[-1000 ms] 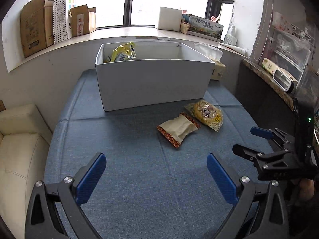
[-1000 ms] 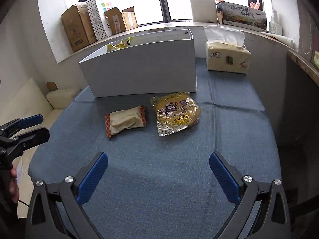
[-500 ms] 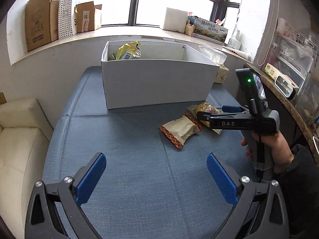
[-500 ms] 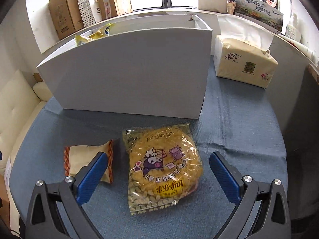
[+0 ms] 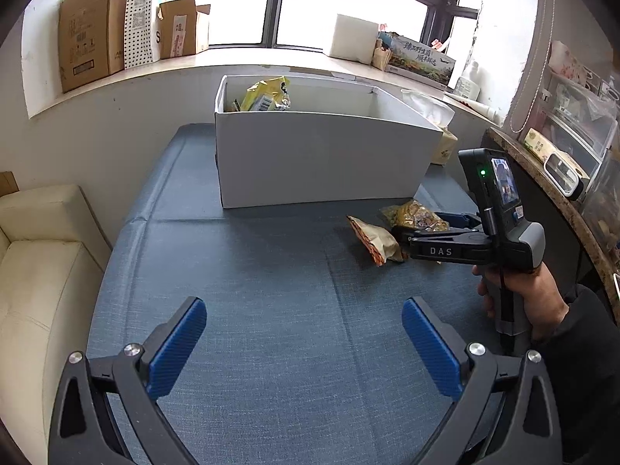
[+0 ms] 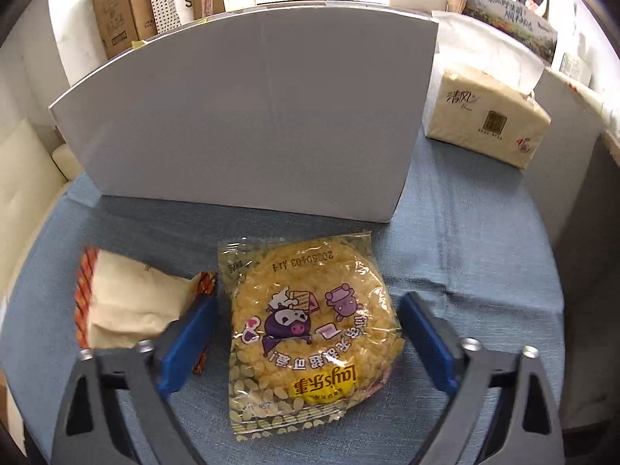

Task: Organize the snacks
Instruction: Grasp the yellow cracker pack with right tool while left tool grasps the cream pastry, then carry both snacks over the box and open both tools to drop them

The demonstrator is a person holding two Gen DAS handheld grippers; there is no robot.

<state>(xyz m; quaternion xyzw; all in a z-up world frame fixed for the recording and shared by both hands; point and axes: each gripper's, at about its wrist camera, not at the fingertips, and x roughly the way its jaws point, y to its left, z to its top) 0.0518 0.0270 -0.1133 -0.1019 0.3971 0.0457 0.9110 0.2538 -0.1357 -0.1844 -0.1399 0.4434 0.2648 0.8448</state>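
Note:
A yellow Lay's snack bag (image 6: 310, 352) lies flat on the blue tablecloth (image 5: 271, 310) in front of a white box (image 6: 252, 116). My right gripper (image 6: 308, 306) straddles the bag and its jaws are closing; a small gap shows between each blue pad and the bag. A beige packet with orange ends (image 6: 131, 302) lies just left of the bag, its corner touching the left finger (image 6: 186, 333). In the left wrist view the right gripper (image 5: 430, 224) sits low over the yellow bag (image 5: 416, 213) and beige packet (image 5: 374, 238). My left gripper (image 5: 303, 310) hovers open over bare cloth.
The white box (image 5: 321, 162) holds a yellow snack pack (image 5: 265, 95) at its back left. A tissue pack (image 6: 488, 120) stands right of the box. A cream sofa (image 5: 38, 271) borders the table's left side, a stone counter (image 5: 542, 166) the right. Cardboard boxes (image 5: 89, 27) line the windowsill.
My right gripper came forward and down over the yellow bag, and its jaws have narrowed around it. The left gripper stayed in place, still open.

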